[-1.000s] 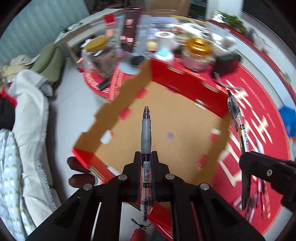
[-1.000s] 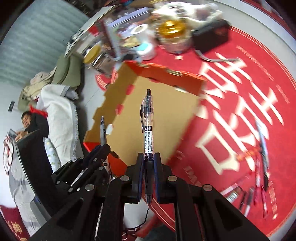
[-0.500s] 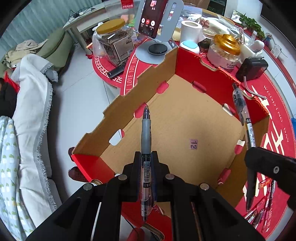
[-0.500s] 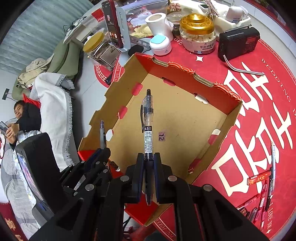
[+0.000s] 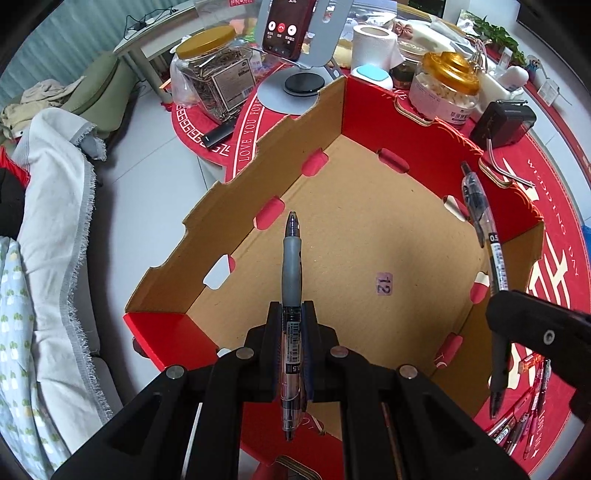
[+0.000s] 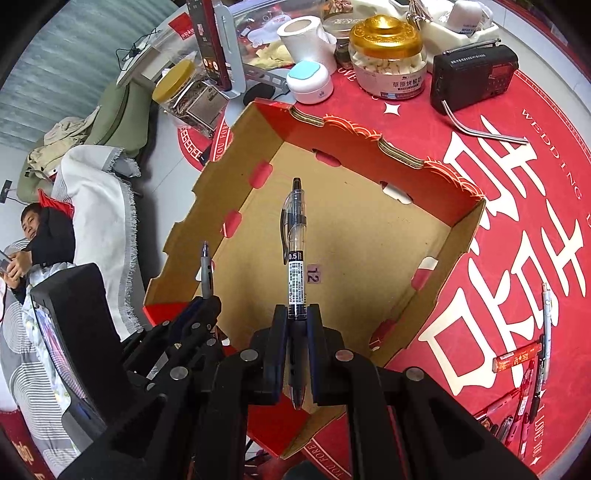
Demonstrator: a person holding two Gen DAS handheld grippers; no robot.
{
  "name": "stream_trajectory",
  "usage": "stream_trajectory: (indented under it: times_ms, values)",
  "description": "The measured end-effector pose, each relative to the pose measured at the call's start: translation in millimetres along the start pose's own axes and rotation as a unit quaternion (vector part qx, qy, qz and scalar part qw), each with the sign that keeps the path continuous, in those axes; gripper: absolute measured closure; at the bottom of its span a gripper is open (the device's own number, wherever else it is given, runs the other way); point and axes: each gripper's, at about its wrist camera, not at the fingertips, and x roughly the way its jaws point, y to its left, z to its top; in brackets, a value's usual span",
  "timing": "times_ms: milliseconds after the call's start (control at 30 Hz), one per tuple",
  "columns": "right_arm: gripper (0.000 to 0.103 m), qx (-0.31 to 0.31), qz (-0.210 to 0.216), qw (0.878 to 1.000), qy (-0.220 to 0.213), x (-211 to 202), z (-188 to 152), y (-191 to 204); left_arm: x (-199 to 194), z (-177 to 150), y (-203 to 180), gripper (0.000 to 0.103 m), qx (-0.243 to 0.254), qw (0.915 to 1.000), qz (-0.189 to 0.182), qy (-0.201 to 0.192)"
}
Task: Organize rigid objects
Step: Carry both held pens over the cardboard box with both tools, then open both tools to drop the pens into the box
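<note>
This is a lived-in home room. A round table under a red wedding tablecloth is crowded with household things: a gold-lidded snack jar, a toilet-paper roll, a phone on a stand and a small radio. Beside it, a person lies under bedding, near heaped clothes.

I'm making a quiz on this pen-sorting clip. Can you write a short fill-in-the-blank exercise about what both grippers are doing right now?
1. The left gripper is shut on a clear pen with a ____ rubber grip.
2. The right gripper is shut on a clear black-clipped pen marked ____.
3. Both pens hang above the open red-and-brown cardboard box, whose floor sticker reads ____.

Missing words: grey; 0.5; 12
</note>
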Motion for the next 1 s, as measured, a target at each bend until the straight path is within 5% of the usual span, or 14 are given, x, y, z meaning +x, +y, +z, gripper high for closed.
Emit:
stream_trajectory:
  times_ms: [733, 767, 833, 867, 900, 1000]
  values:
    - [0.092, 0.008, -0.035, 0.999, 0.023, 38, 5, -18, 37, -4, -18, 0.092, 0.052, 0.9979, -0.001, 0.038]
    - [0.092, 0.007, -0.037, 0.999, 0.028, 40, 5, -20, 41, -5, -19, 0.085, 0.059, 0.9974, 0.000, 0.042]
    - [0.080, 0.010, -0.031, 0.999, 0.031, 41, 5, -22, 48, -5, -22, 0.043, 0.069, 0.9961, 0.007, 0.055]
    - [0.044, 0.014, -0.033, 0.999, 0.030, 40, 5, -24, 49, -5, -22, 0.013, 0.069, 0.9960, 0.007, 0.056]
    - [0.022, 0.018, -0.049, 0.999, 0.015, 34, 4, -25, 49, -5, -19, 0.005, 0.062, 0.9969, -0.005, 0.049]
    - [0.019, 0.023, -0.026, 0.999, -0.013, 16, 4, -28, 50, -5, -11, 0.000, 0.050, 0.9980, -0.030, 0.025]
